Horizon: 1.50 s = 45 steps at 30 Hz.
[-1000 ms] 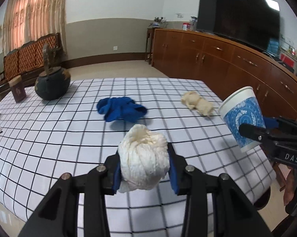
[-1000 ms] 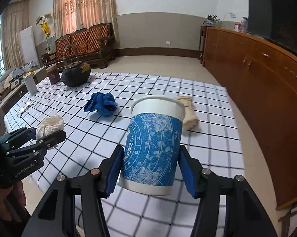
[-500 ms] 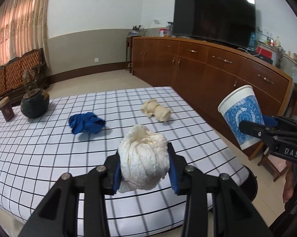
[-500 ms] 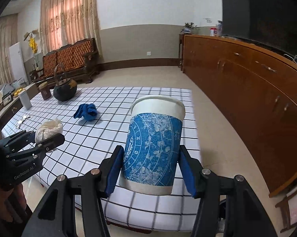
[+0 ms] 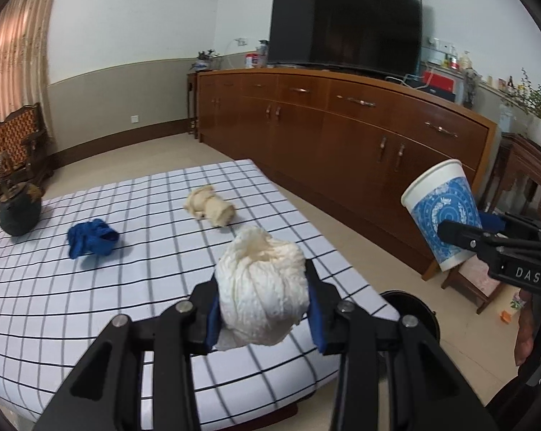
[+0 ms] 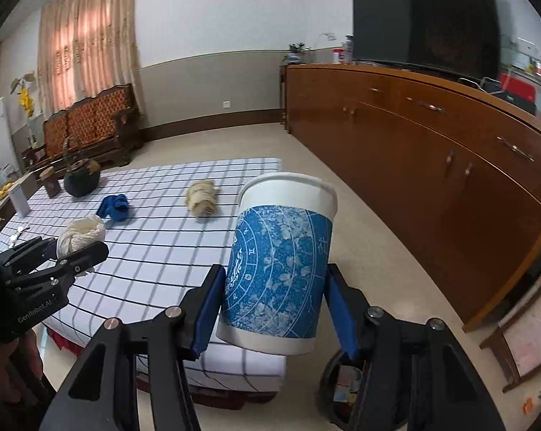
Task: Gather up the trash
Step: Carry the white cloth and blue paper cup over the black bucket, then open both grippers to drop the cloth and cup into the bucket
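My left gripper [image 5: 263, 305] is shut on a crumpled white paper wad [image 5: 261, 287] and holds it above the near right corner of the checked table [image 5: 90, 287]. It also shows in the right wrist view [image 6: 79, 239]. My right gripper [image 6: 274, 298] is shut on a blue-and-white paper cup [image 6: 281, 262], tilted, held off the table's right edge; the cup shows in the left wrist view [image 5: 441, 212]. A black trash bin [image 6: 345, 388] with trash inside stands on the floor under the right gripper. A beige wad [image 5: 209, 208] and a blue wad [image 5: 90, 240] lie on the table.
A dark teapot [image 5: 17, 212] stands at the table's far left. A long wooden sideboard [image 5: 342, 125] with a TV [image 5: 345, 25] runs along the right wall. A small wooden stool [image 6: 522, 337] stands to the right of the bin. A wooden bench [image 6: 90, 125] is at the back.
Both grippers have moved right, off past the table's right edge, each still holding its item. The cup is now more tilted and the bin has come into view below.
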Motion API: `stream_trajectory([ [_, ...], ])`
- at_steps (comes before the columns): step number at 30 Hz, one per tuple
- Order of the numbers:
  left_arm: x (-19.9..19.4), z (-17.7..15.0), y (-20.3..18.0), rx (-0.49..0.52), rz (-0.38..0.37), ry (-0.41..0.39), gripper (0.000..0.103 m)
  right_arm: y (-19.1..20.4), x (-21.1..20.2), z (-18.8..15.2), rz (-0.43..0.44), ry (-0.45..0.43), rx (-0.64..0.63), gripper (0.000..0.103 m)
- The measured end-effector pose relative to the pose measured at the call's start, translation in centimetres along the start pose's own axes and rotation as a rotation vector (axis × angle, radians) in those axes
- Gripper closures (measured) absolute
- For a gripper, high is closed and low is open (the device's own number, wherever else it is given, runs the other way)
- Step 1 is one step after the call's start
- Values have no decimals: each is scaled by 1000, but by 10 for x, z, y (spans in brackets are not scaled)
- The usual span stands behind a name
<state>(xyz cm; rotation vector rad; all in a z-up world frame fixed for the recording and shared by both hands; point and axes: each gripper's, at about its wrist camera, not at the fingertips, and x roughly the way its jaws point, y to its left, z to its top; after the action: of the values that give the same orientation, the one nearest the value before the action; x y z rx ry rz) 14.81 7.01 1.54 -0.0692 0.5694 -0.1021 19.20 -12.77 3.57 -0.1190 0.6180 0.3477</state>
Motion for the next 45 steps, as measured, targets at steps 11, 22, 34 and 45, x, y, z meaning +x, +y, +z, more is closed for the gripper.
stream_trajectory([
  [11, 15, -1, -48, 56, -81, 21, 63, -53, -20, -28, -85, 19, 66, 45],
  [22, 39, -11, -109, 140, -171, 69, 63, -116, -27, -63, -155, 51, 130, 45],
  [34, 74, -33, -184, 215, -267, 148, 63, -182, -15, -112, -199, 128, 186, 45],
  [45, 132, -71, -224, 258, -317, 281, 63, -213, 19, -160, -108, 236, 127, 44],
])
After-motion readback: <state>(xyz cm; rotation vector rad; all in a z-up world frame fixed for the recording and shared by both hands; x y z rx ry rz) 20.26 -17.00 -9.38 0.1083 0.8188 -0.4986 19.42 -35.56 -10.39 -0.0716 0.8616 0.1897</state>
